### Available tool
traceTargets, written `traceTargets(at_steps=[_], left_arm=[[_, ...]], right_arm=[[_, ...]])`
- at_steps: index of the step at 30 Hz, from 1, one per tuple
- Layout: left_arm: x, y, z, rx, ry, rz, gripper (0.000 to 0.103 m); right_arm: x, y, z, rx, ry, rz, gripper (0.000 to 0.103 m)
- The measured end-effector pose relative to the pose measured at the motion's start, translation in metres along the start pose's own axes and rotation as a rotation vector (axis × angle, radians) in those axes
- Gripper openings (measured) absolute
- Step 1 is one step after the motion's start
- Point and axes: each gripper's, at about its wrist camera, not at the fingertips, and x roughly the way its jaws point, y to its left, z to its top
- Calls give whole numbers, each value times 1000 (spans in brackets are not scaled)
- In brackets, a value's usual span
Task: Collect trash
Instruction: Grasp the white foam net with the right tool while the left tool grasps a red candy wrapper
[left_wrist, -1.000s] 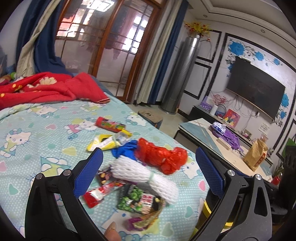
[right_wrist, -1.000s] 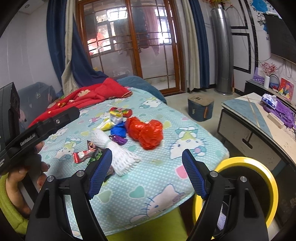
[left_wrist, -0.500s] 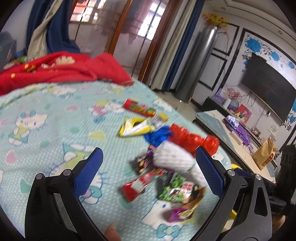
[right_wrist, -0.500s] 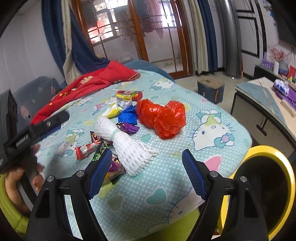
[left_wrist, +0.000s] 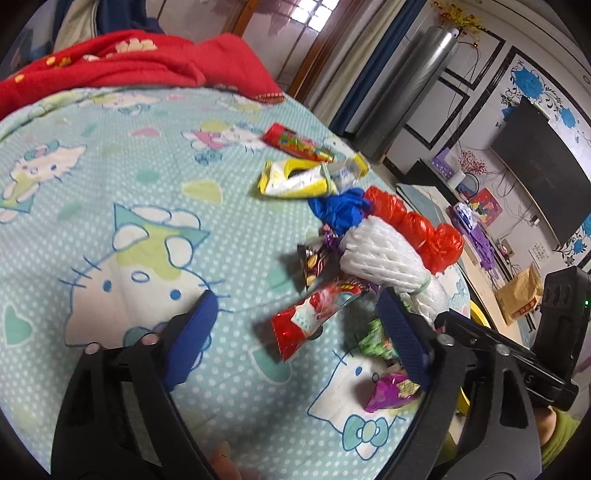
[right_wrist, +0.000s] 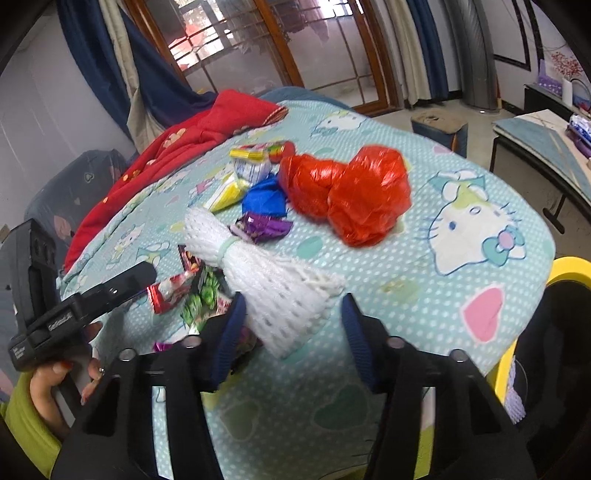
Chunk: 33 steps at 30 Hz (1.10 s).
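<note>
Both grippers sit low over the bed (left_wrist: 110, 206), trash heaped mid-frame. Left gripper (left_wrist: 295, 332) has its fingers spread wide, holding nothing, with the red wrapper (left_wrist: 314, 314) lying between them near the centre of the left view. Right gripper (right_wrist: 291, 325) is also well open and empty, fingers either side of the flared end of the white foam net (right_wrist: 266, 273) at lower centre. Yellow bin (right_wrist: 565, 273) peeks in at the right edge. Risk, I'd say: the net is springy and could slip out of a shallow pinch, or drag the purple wrapper (right_wrist: 262, 229) and green packet (right_wrist: 203, 299) off the bed; the left fingers may bunch up the sheet
</note>
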Motion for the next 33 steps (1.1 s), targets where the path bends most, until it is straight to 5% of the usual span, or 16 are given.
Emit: traceTargets(at_steps=[5,13,17,21,33], left_arm=[[5,-2,-3,9,33,-6,70],[5,-4,-4,11,43,-8,58],[7,-5,-5,15,63,-11,27],[7,-10,-6,32,80,-25,8],[-25,-28,8,87,-15,-63,2]], right_arm=[[-3,-2,-3,-10,-1,14,21],[-9,-3,-9,-33,-9,22,15],[-15,-2,-12,-40,-18,23,13],[-21,0,-14,-51,-20,30,13],[-40,7,-12,-84,-56,39,12]])
